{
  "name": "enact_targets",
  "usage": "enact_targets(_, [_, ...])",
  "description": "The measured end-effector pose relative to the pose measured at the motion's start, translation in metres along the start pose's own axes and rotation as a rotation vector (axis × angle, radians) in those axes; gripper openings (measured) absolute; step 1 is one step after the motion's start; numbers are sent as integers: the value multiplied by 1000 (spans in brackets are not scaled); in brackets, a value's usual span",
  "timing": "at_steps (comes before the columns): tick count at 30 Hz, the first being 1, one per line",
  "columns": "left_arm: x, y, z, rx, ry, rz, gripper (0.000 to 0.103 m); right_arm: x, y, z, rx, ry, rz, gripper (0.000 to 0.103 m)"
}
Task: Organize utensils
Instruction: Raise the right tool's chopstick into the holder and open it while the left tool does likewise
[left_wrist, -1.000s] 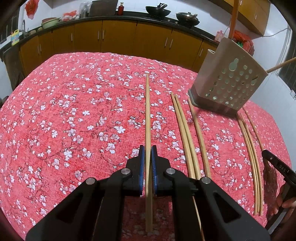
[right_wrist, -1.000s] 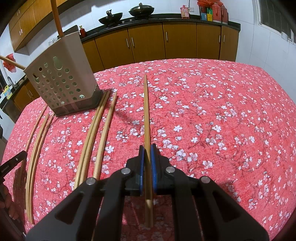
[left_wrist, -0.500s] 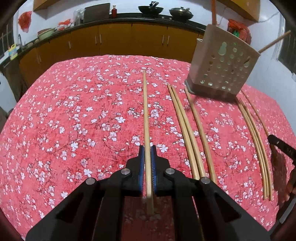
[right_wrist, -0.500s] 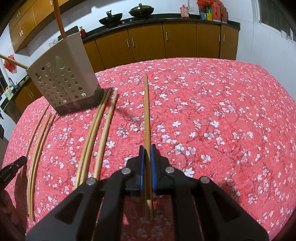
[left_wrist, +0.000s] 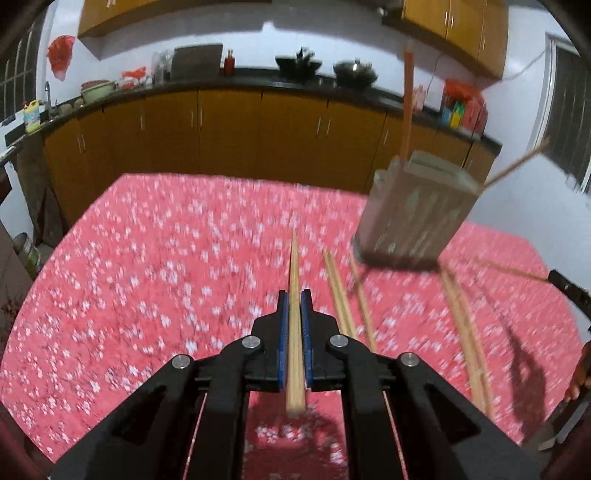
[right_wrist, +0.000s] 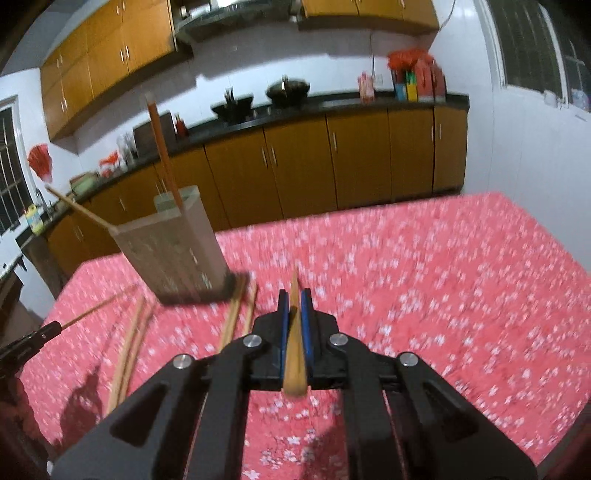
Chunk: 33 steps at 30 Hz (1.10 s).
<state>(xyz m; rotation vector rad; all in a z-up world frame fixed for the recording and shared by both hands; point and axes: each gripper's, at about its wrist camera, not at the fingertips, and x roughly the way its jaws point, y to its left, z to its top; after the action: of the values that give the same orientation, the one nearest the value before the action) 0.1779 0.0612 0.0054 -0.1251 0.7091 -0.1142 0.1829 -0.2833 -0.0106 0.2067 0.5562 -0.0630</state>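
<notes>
Left gripper (left_wrist: 294, 308) clamps a round wooden chopstick (left_wrist: 294, 295), and right gripper (right_wrist: 294, 308) pinches its own chopstick (right_wrist: 294, 332); both sticks' near ends poke out behind the blue pads. Motion blur smears the red flowered tablecloth (left_wrist: 147, 277). Loose chopsticks (left_wrist: 340, 295) lie beyond, streaky. The beige perforated holder (left_wrist: 413, 218) stands farther back, its holes hard to make out.

Table (left_wrist: 155, 266) under red cloth with white blossom print, filling lower half of both wrist views; motion-blurred. Perforated beige utensil holder (left_wrist: 413, 218) stands on it, right of centre in left view. Loose chopsticks (left_wrist: 341, 295) lie on cloth below holder; another bundle (left_wrist: 465, 325) at lower right.
</notes>
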Motion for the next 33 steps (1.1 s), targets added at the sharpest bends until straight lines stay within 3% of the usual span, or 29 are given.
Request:
enact_targets(5, [-19,3,19,-41,-66,-34,7,-24,5,15,-5,-81,9,8])
enact_targets(12, [-37,3,36,-45,-127,-45,7,-41,11,33,-12,-125,46,8])
enact_targets(19, [-58,-11,58,2,-188,-77,7,-67,33,64,-12,-160,214,8])
enact_targets(25, [-82,-45,88,67,-290,-131,7,-96,65,103,-48,-308,287,8])
enact_targets(33, [-92,-88,146,51,-468,-137,7,-88,93,143,-29,-510,233,8])
